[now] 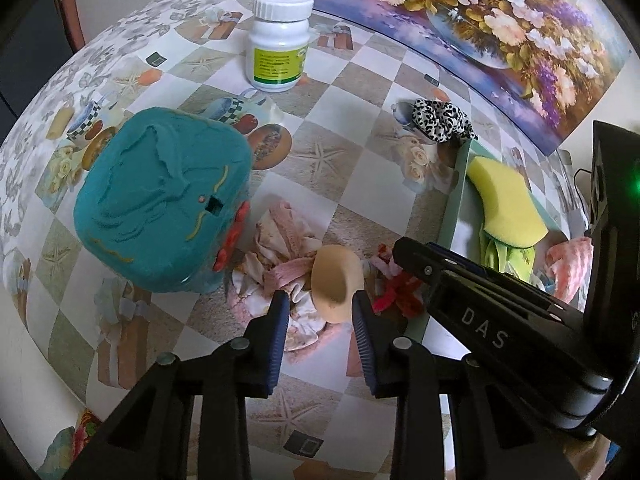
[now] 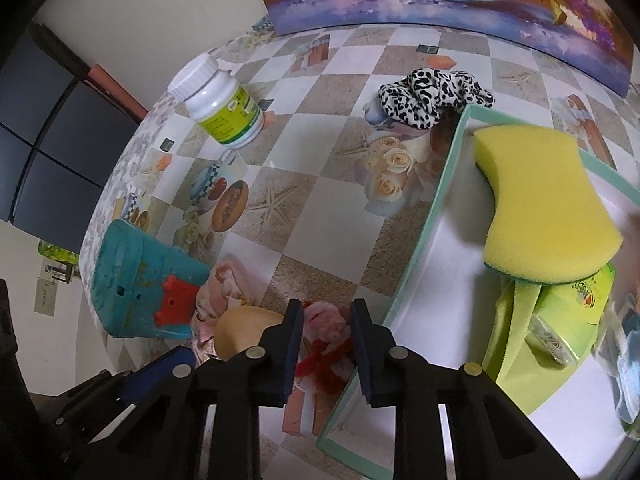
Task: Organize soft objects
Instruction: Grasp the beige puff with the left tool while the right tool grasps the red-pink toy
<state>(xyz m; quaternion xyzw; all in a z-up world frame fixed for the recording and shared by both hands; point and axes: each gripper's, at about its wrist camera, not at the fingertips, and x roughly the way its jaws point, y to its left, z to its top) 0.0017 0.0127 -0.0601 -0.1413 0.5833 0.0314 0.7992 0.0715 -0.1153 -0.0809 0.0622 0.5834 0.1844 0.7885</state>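
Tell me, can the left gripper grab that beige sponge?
Probably yes: the beige sponge sits right between the left gripper's fingertips, nothing lying over it; only crumpled pink cloth lies beside and under it.

A flower painting leans against the cream wall.

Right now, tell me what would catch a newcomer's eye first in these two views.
The teal plastic box with red clasps dominates the left of the table, a white pill bottle behind it. On the right, a yellow sponge lies in the mint-rimmed box, with a leopard-print scrunchie just outside its far corner. Close in, the left gripper straddles a beige sponge and the right gripper a pink-and-red scrunchie.
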